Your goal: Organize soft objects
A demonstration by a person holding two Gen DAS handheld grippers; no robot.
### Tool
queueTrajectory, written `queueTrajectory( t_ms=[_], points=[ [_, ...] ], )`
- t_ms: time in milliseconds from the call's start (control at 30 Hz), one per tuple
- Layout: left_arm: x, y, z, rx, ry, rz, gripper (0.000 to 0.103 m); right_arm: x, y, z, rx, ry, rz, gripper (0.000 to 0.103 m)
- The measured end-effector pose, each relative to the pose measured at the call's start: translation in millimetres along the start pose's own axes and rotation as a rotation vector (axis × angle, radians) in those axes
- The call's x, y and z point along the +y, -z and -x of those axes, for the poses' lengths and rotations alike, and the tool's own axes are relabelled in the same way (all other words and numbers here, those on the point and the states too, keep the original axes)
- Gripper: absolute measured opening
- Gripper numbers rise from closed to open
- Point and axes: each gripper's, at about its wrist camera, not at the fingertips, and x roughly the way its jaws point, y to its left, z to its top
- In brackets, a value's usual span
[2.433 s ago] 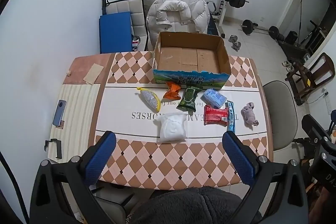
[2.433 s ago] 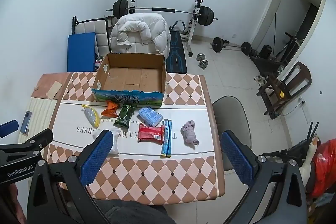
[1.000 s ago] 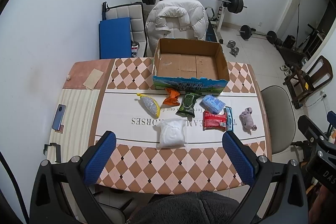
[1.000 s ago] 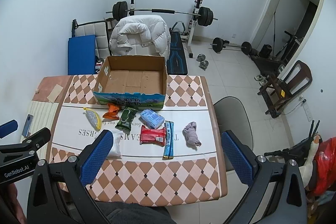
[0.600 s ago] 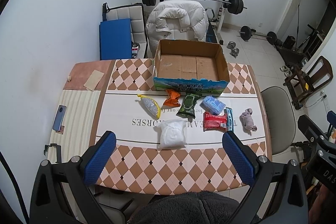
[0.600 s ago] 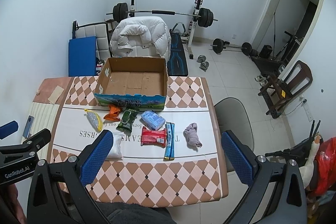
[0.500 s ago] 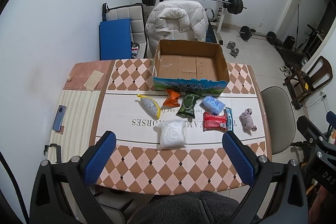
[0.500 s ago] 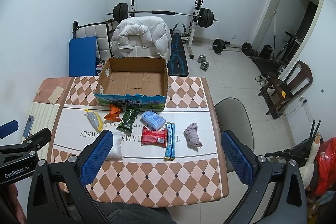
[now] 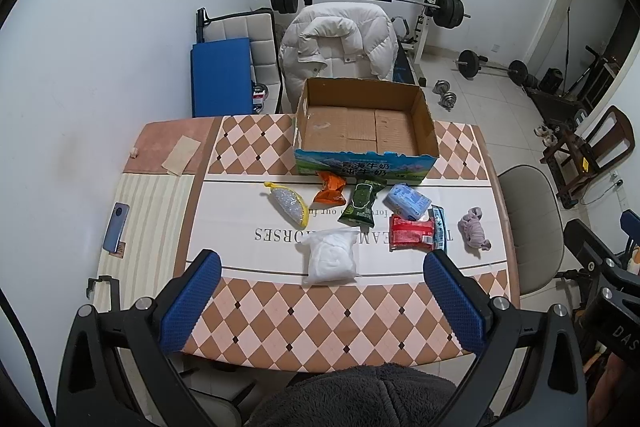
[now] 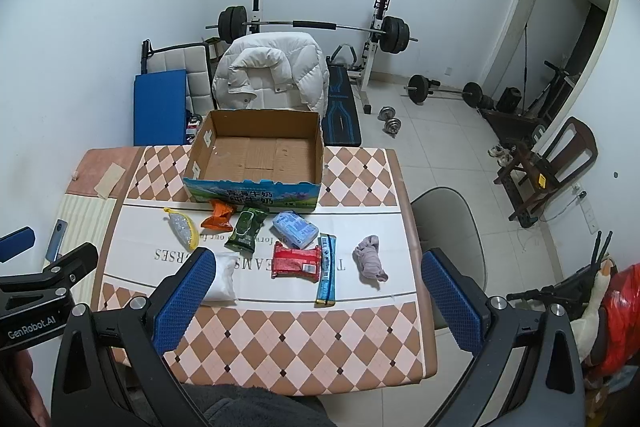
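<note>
Here the left claw (image 9: pixel 320 297) hangs high above the near edge of the surface (image 9: pixel 320 327), its blue textured pads spread wide and holding nothing; the right claw (image 10: pixel 316 297) is likewise wide and empty. Just beyond lies a puffy white plastic pouch (image 9: pixel 330 261), soft and crinkled. Further out sit a glossy red flat packet (image 9: pixel 412 233), a thin blue stick sachet (image 9: pixel 439 229), a pale blue wrapped tissue pack (image 9: pixel 407 201), a dark green foil bag (image 9: pixel 360 205), a crumpled orange wrapper (image 9: pixel 330 189), a yellow-edged mesh pouch (image 9: pixel 289 205), and a bunched mauve fabric sock (image 9: pixel 474 229) well apart to the right. Behind them stands an open brown corrugated cardboard box (image 9: pixel 424 115) with a printed blue front.
</note>
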Motion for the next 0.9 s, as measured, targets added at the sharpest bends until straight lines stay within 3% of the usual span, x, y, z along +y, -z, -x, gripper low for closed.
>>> queueTrajectory(
  t_ms=[300, 433, 500, 633, 733, 900],
  points=[
    [2.7, -5.7, -6.3, 0.027, 0.011, 0.004, 0.103, 3.4, 1.1, -7.0, 0.012, -0.02, -0.003, 0.103],
    [16.8, -27.1, -43.2, 0.086, 0.012, 0.044, 0.103, -1.8, -2.7, -39.2, 0.046, -0.015, 0.011, 0.103],
    [34.5, -29.1, -72.6, 0.131, 0.014, 0.07, 0.103, -5.1, -6.4, -67.3, 0.072, -0.024, 0.031, 0.103],
    [46.9, -28.6, -160.9, 0.303, 0.051, 0.142, 0.103, -7.2, -13.2, -148.9, 0.142, -0.039, 0.102, 0.103],
    [48.3, -18.2, -233.8, 0.437, 0.078, 0.169, 0.103, 0.2, -13.1, -220.7, 0.197, -0.039, 0.197, 0.103],
    [26.9, 13.2, -324.6, 0.596, 0.085, 0.158, 0.103, 15.8, -10.5, -344.0, 0.329, -0.075, 0.306, 0.103]
  ],
)
